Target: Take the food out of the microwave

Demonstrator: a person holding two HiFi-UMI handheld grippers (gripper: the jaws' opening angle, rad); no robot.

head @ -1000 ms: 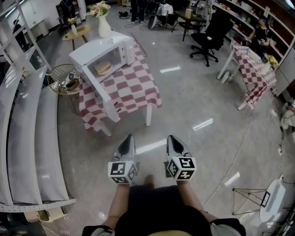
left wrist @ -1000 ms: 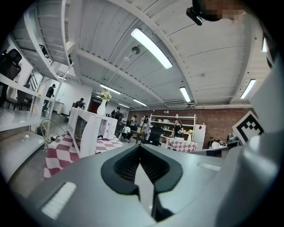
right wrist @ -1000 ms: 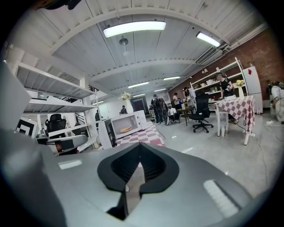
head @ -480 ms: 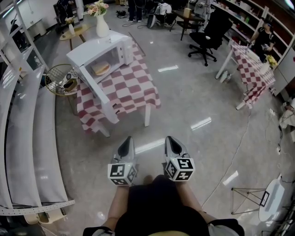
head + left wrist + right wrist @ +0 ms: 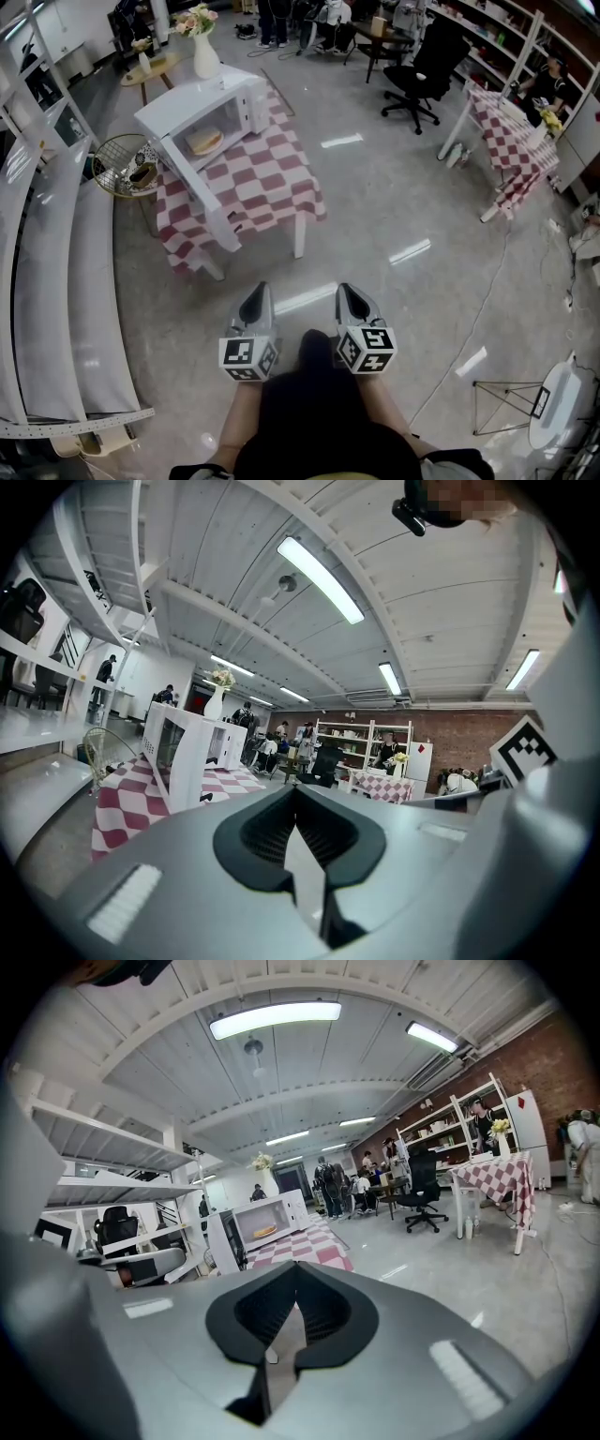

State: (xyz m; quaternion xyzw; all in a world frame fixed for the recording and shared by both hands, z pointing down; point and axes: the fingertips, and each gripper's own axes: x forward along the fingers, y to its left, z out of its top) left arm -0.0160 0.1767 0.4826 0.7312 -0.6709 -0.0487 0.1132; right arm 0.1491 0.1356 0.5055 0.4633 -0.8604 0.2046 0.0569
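A white microwave (image 5: 200, 106) stands on a table with a red-and-white checked cloth (image 5: 267, 183), far ahead and to the left. Its door (image 5: 202, 192) hangs open toward me. Inside lies the food (image 5: 205, 141), a pale round piece on a plate. The right gripper view shows the same microwave (image 5: 265, 1222) and food (image 5: 265, 1232), small and distant. In the left gripper view the microwave (image 5: 187, 752) shows from its side. My left gripper (image 5: 258, 291) and right gripper (image 5: 343, 290) hang side by side over the floor, far short of the table. Both are shut and hold nothing.
A wire basket (image 5: 125, 161) sits left of the table, a vase of flowers (image 5: 204, 47) behind the microwave. White curved shelving (image 5: 52, 281) runs along the left. A black office chair (image 5: 427, 70) and a second checked table (image 5: 511, 141) stand to the right. Shiny floor lies between me and the table.
The grippers sit slightly lower in the head view and a dark foot now shows between them. Both stay shut and side by side; the microwave and food have not moved.
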